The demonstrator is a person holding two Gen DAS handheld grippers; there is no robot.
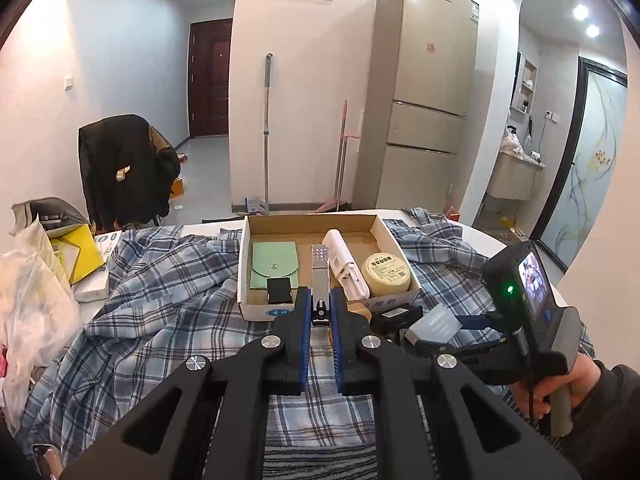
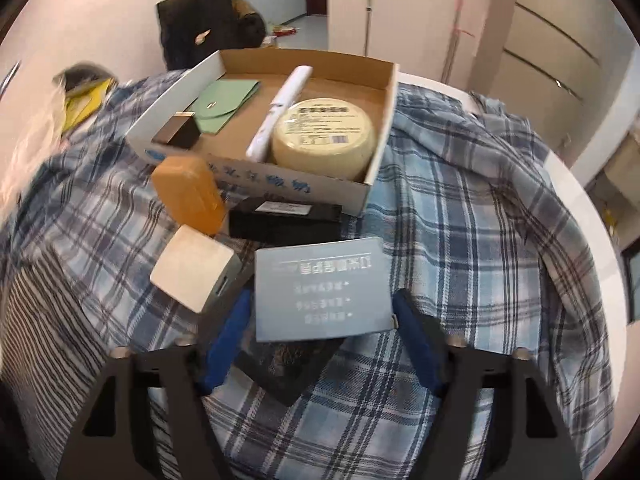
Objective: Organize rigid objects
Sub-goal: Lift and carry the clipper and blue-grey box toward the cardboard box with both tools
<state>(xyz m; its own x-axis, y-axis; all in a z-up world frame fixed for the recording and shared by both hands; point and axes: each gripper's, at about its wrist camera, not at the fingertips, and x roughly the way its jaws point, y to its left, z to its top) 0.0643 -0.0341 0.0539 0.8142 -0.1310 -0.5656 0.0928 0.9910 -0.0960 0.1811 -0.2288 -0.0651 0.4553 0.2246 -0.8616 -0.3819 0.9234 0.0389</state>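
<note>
Rigid objects are being gathered into an open cardboard box [image 1: 312, 224] that sits on a plaid cloth [image 1: 160, 280] covering the bench. Already in the box: a green pouch [image 1: 274, 264], a small black block [image 1: 279, 290], a white tube [image 1: 344, 264] and a round cream tub [image 1: 386, 274].

Left hand-held gripper [image 1: 320, 312]: jaws narrow, clamped on the near end of a chrome bar [image 1: 320, 276], which reaches out over the box's front wall between pouch and tube.

Right hand-held gripper [image 2: 320, 320]: jaws about half wide, straddling a pale blue tin [image 2: 322, 290] lying on the cloth just in front of the box. Whether the blue pads press its sides cannot be told; the view is blurred.

Awaiting placement, beside the tin: an orange case [image 2: 188, 194], a black box [image 2: 284, 220] and a white block [image 2: 192, 268].

Recommendation for the step in hand: lower the bar into the free lane between pouch and tube, keeping it parallel to them, and release only once it rests on the box floor. On the right, centre the tin between the pads before closing; its smooth faces may slip.

Surface: the cloth is rumpled and soft, so items may tilt. Room: a fridge [image 1: 424, 92], a dark door [image 1: 210, 76], mops against the wall, and a chair draped with dark clothing [image 1: 124, 164].
</note>
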